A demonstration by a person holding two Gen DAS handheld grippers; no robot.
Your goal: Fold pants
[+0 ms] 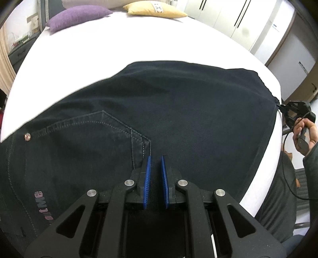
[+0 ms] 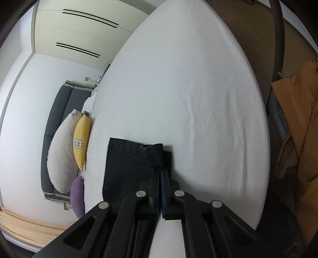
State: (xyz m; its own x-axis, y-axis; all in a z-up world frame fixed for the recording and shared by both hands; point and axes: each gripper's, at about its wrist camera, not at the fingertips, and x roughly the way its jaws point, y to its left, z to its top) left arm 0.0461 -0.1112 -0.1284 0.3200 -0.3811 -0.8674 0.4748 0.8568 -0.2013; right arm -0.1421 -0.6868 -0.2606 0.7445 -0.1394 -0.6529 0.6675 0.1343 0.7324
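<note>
The pants, dark navy denim, lie spread flat across the white bed in the left wrist view, filling most of the lower picture. A stitched back pocket with a small metal rivet sits to the left, and pale pink lettering shows near the lower left edge. The left gripper points down at the fabric just right of the pocket; its blue pads stand nearly together with a thin gap, and dark cloth appears to run between them, so it seems clamped on the pants. At the far right edge of the bed the right gripper meets the pants' corner, held by a hand. A purple cushion and a yellow cushion rest at the far end of the bed, with white wardrobe doors beyond.

In the right wrist view the right gripper has its fingers pressed together on a bunched hem of the pants, which stretch away to the left over the white bed. A cream pillow, the yellow cushion and the purple cushion sit against a grey headboard. Orange cloth hangs at the right.
</note>
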